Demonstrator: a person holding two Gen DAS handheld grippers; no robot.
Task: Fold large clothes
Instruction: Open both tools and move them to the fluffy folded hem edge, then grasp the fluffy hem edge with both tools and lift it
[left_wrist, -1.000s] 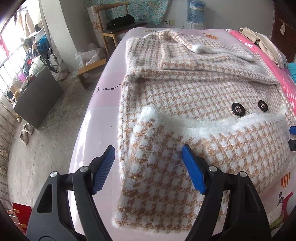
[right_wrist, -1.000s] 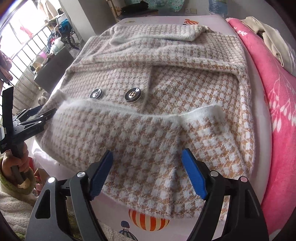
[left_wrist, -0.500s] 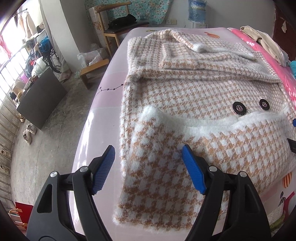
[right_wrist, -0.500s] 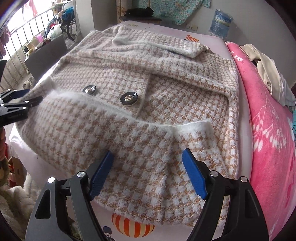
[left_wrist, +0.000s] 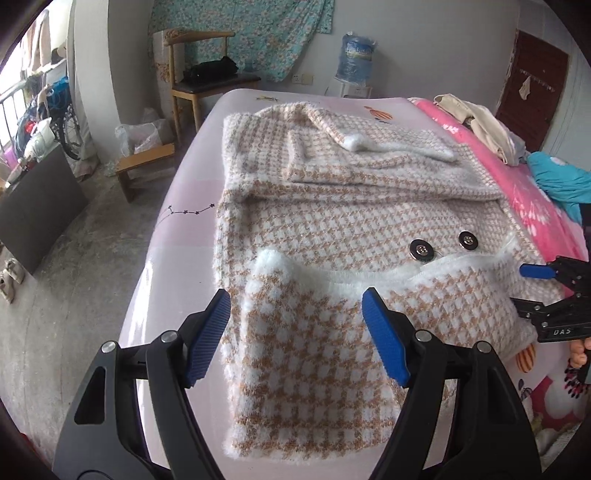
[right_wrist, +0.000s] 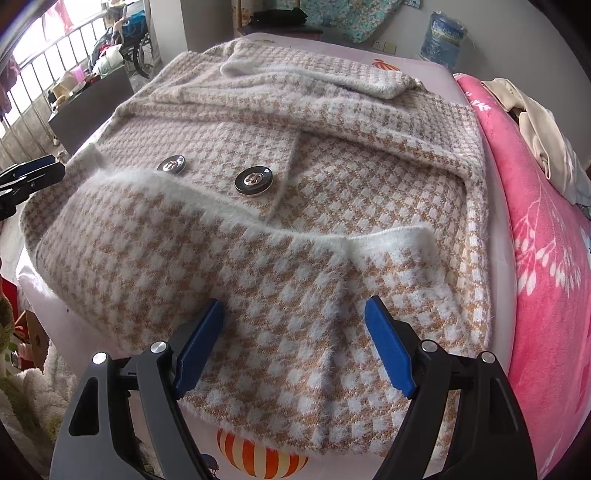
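Note:
A tan-and-white houndstooth coat (left_wrist: 351, 206) lies spread on the bed, also in the right wrist view (right_wrist: 332, 155). Its sleeves are folded across the top and its hem is folded up over the front, just below two black buttons (left_wrist: 421, 250). My left gripper (left_wrist: 295, 332) is open and empty above the folded hem's left corner. My right gripper (right_wrist: 295, 339) is open and empty above the hem's right part. The right gripper also shows at the right edge of the left wrist view (left_wrist: 543, 291). The left gripper shows at the left edge of the right wrist view (right_wrist: 29, 177).
The bed has a pale pink sheet (left_wrist: 184, 236) and a bright pink blanket (right_wrist: 546, 229) on the right with a beige garment (right_wrist: 535, 125) and teal cloth (left_wrist: 557, 181). A wooden chair (left_wrist: 207, 77), low stool (left_wrist: 144, 166) and water jug (left_wrist: 354, 55) stand beyond the bed.
Both grippers have pulled back and tilted up, staying open. The right gripper now shows further into the left wrist view. The coat has not moved.

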